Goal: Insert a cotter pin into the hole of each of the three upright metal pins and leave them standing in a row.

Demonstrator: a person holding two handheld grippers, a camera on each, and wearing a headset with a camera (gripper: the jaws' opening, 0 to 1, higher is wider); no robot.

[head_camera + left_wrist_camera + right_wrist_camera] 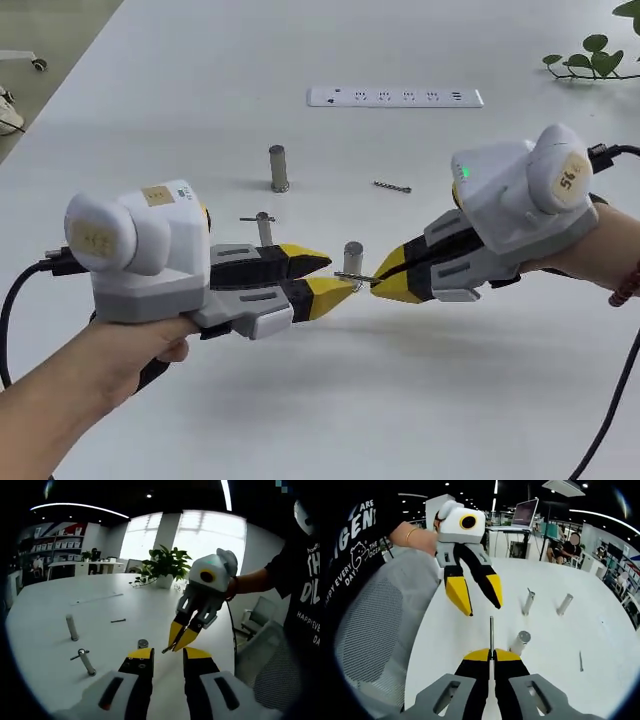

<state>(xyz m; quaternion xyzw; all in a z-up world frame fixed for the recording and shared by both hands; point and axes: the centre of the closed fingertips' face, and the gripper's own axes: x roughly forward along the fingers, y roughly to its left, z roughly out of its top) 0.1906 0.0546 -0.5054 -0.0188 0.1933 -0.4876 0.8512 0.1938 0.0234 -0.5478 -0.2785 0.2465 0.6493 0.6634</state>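
**Second of three insertions, approach stage.** The right gripper [377, 283] was clamped shut on a cotter pin [355, 277]. Its free end projected straight ahead of the jaw tips, toward the left gripper [338, 274]. The left gripper's jaws stood moderately apart with nothing between them.

The nearest metal pin [352, 254] stood upright between the two sets of tips, just to one side of the held cotter pin's line and not yet pierced. Its hole could not be made out.

Beyond the left gripper's tips stood a fitted metal pin [264, 228] with a cotter pin crosswise near its top. Farther ahead stood a bare metal pin [278, 168]. A spare cotter pin [392, 186] lay flat ahead of the right gripper.

By this layout, one pin of three was done. The next move would call for raising the cotter pin's tip to hole height and squaring it to the bore. The left gripper would probably have to close on the nearest metal pin to steady it.

The surface was a plain white tabletop [330, 400], with a power strip [395, 97] and a trailing plant [595, 55] at its far edge. The room was a bright open office with large windows [195, 535], shelving and mesh chairs.
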